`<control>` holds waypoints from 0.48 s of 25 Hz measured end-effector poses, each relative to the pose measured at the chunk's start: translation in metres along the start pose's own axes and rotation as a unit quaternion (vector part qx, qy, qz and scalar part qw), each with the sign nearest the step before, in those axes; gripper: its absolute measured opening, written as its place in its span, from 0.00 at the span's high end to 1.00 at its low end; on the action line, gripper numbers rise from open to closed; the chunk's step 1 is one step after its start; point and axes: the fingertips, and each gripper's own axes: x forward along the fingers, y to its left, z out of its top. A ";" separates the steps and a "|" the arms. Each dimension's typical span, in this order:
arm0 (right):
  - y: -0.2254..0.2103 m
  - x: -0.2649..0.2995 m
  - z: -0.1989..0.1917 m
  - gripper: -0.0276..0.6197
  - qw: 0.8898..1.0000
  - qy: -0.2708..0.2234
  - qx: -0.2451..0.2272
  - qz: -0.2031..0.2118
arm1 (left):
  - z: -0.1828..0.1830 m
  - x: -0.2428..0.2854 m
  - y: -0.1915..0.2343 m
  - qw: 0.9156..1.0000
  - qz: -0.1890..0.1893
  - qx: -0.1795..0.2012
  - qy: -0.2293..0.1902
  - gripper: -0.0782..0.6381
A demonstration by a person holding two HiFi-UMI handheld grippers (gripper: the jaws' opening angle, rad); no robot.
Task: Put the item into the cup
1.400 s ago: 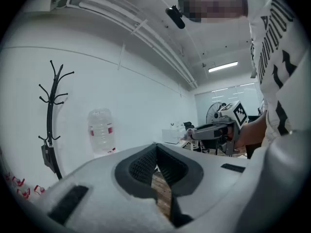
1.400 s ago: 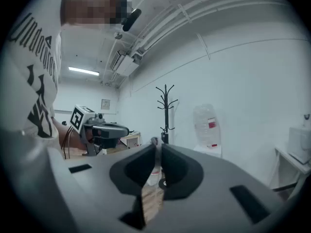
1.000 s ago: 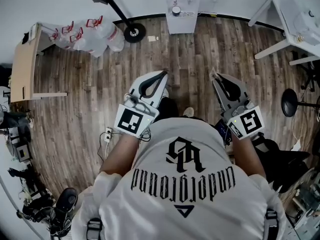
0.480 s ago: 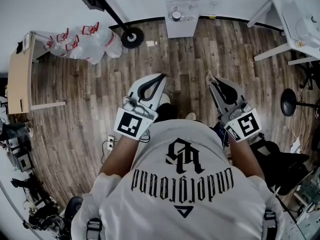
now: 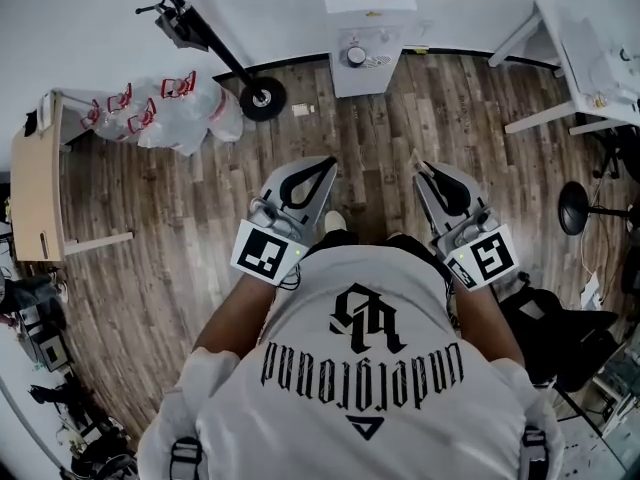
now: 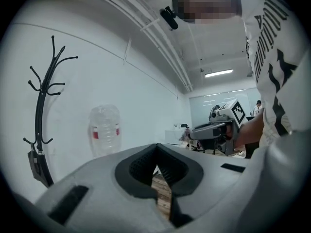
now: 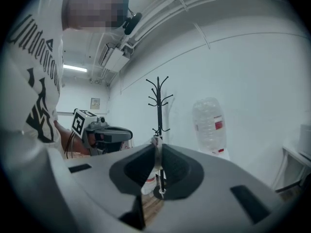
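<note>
My left gripper (image 5: 327,163) and right gripper (image 5: 419,167) are held side by side at waist height over the wooden floor, both pointing forward. In the left gripper view the left gripper (image 6: 156,147) is shut, tips meeting, with nothing between them. Seen from its own camera, the right gripper (image 7: 156,142) is shut on a thin pale item (image 7: 156,152) that runs along the slit between the pads and pokes out at the tip. No cup shows in any view.
A white water dispenser (image 5: 364,20) with its bottle (image 7: 209,125) stands at the far wall. A black coat rack (image 5: 205,30) and plastic bags (image 5: 170,98) are to its left. A wooden shelf (image 5: 35,173) is far left, a white desk (image 5: 590,43) far right.
The head view has tilted up toward the wall, so the dispenser and coat rack show more. Both grippers have kept their side-by-side pose, the left one lifted slightly.
</note>
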 end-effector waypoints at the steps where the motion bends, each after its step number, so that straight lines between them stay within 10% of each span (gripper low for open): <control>1: -0.002 0.004 0.000 0.89 1.000 0.001 0.000 0.000 | 0.000 0.003 0.004 1.000 -0.002 -0.002 -0.001 0.88; 12: -0.061 0.033 0.006 0.89 0.999 -0.016 -0.009 0.043 | 0.009 0.051 0.033 0.999 0.038 0.021 0.004 0.88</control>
